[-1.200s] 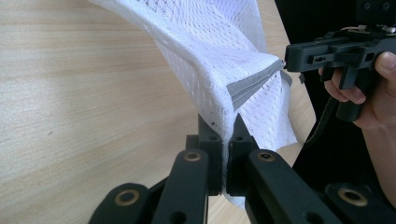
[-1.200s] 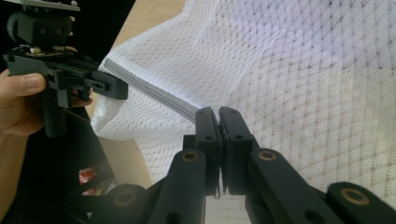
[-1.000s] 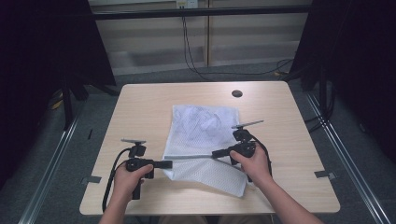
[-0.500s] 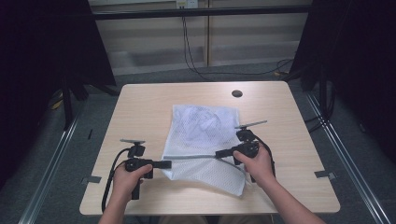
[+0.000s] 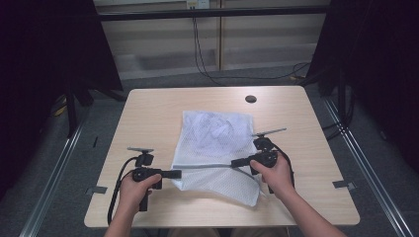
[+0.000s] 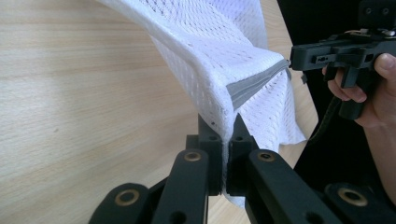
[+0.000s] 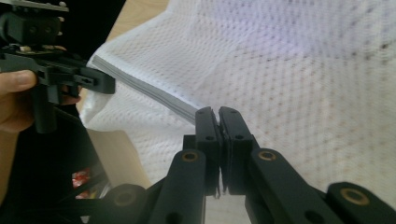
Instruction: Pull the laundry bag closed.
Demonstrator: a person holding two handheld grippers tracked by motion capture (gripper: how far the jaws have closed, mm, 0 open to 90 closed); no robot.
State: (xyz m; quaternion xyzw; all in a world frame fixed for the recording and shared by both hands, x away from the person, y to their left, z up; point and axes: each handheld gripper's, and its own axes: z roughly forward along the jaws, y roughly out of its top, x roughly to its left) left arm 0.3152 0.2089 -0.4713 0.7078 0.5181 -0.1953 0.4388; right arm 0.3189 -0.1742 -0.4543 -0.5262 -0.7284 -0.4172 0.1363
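A white mesh laundry bag (image 5: 215, 138) lies in the middle of the table, its near part lifted. A grey zipper band (image 5: 205, 167) runs taut between the two grippers. My left gripper (image 5: 177, 174) is shut on the band's left end (image 6: 223, 126), with mesh cloth pinched between the jaws. My right gripper (image 5: 236, 162) is shut on the band's right end (image 7: 215, 116). In the left gripper view the band (image 6: 254, 84) stretches across to the other gripper (image 6: 327, 53). In the right gripper view the band (image 7: 144, 88) leads to the other gripper (image 7: 95, 81). Pale items show faintly through the mesh.
The light wooden table (image 5: 148, 113) has a dark round hole (image 5: 250, 98) near its far edge. Grey carpet and metal floor rails (image 5: 54, 168) flank the table. Cables hang at the back wall (image 5: 197, 44).
The right gripper has shifted slightly to the right and the band looks a little tauter. The left gripper has stayed in place.
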